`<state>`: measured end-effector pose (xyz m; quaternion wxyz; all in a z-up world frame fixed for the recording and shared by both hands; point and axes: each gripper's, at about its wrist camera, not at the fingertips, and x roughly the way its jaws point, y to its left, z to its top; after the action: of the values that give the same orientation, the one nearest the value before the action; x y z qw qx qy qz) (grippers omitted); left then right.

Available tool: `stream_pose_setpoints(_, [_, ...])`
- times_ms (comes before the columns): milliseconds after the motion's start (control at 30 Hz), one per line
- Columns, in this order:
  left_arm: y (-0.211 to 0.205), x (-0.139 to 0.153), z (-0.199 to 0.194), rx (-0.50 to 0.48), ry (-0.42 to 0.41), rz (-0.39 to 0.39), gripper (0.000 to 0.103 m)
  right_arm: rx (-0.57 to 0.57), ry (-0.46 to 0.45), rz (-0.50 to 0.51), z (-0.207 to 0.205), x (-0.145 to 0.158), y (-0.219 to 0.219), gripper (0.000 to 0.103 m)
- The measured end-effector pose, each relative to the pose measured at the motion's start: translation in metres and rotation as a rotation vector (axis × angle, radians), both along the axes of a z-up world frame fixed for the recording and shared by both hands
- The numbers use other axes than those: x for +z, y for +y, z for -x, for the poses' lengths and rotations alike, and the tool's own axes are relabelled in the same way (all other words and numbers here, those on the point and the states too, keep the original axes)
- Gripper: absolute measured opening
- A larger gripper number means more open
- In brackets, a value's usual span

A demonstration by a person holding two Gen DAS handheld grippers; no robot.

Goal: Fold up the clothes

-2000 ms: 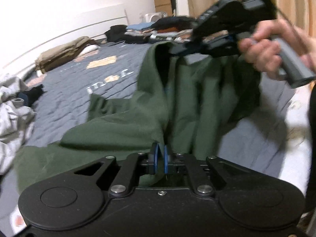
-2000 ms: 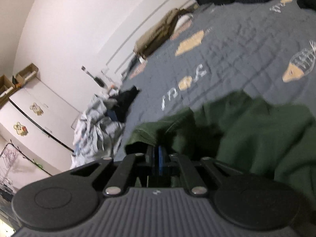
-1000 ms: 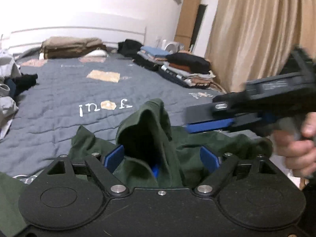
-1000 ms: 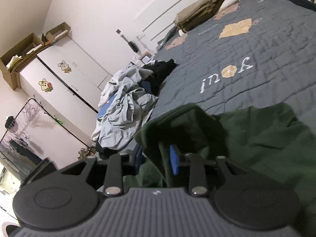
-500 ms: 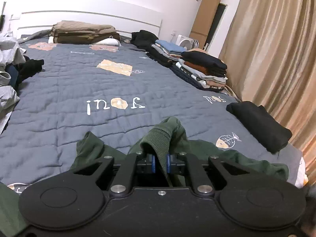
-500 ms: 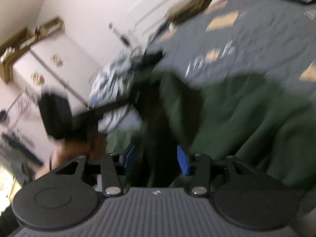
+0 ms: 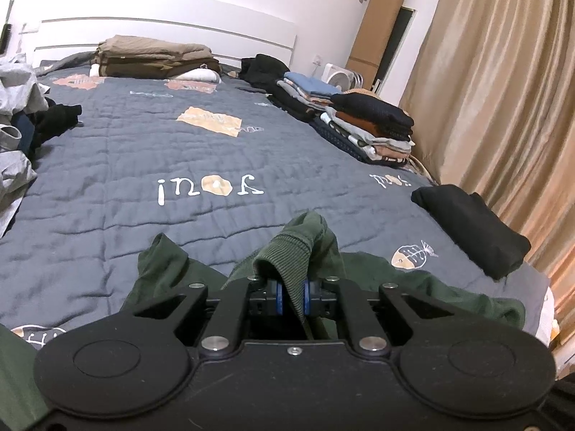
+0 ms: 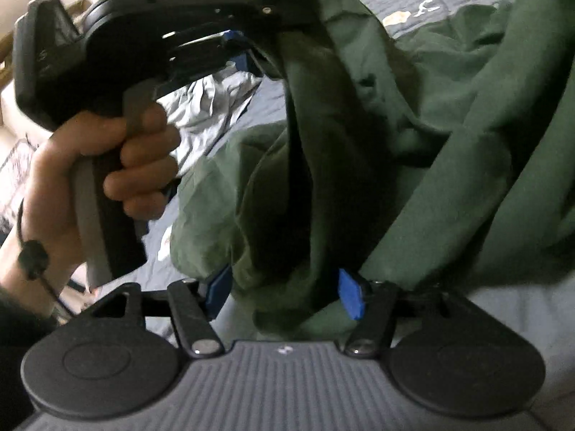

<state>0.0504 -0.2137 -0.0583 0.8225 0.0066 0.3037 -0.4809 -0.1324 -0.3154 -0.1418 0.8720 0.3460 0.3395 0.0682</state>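
The left gripper (image 7: 291,296) has its blue pads pressed together on a ribbed edge of the dark green cotton garment (image 7: 298,251), and that pinched fold stands up like a little tent above the black gripper body. The rest of the green cloth spreads low across the near end of the grey quilted bedspread (image 7: 143,151), the one with white lettering and tan patches.

Over on the right wrist view, the right gripper (image 8: 284,296) is opening its jaws: the two blue pads stand well apart, with a loose hanging fold of the same green garment between them, not pinched. Up top left in that view, the person's left hand (image 8: 107,165) grips the handle of the other tool, which lifts the cloth from above, so the fabric drapes down in a long dark fold towards the open pads.

Around the bed: a stack of folded clothes in blue, black, brown and white (image 7: 359,125) sits along the right side, a folded black garment (image 7: 470,230) lies nearer, just by the beige curtain (image 7: 503,107). At the headboard rests a pile of folded tan and brown fabric (image 7: 154,57). A crumpled heap of grey and dark clothes (image 7: 21,125) sits at the left edge.
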Motion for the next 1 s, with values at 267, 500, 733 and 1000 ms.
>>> stream_pose_setpoints(267, [-0.005, -0.003, -0.004, 0.002, 0.004, -0.018, 0.010, -0.056, -0.071, -0.065, -0.022, -0.013, -0.002, 0.063])
stream_pose_setpoints(500, [0.005, 0.002, -0.009, 0.052, 0.005, 0.052, 0.009, -0.087, -0.093, -0.034, -0.020, -0.005, -0.018, 0.009])
stream_pose_setpoints(733, [0.035, 0.043, -0.011, 0.141, -0.016, 0.212, 0.007, -0.149, -0.189, 0.167, 0.018, 0.078, -0.054, 0.006])
stream_pose_setpoints(1000, [0.056, 0.153, 0.042, 0.101, -0.158, 0.441, 0.006, -0.250, -0.414, 0.436, 0.067, 0.194, -0.097, 0.006])
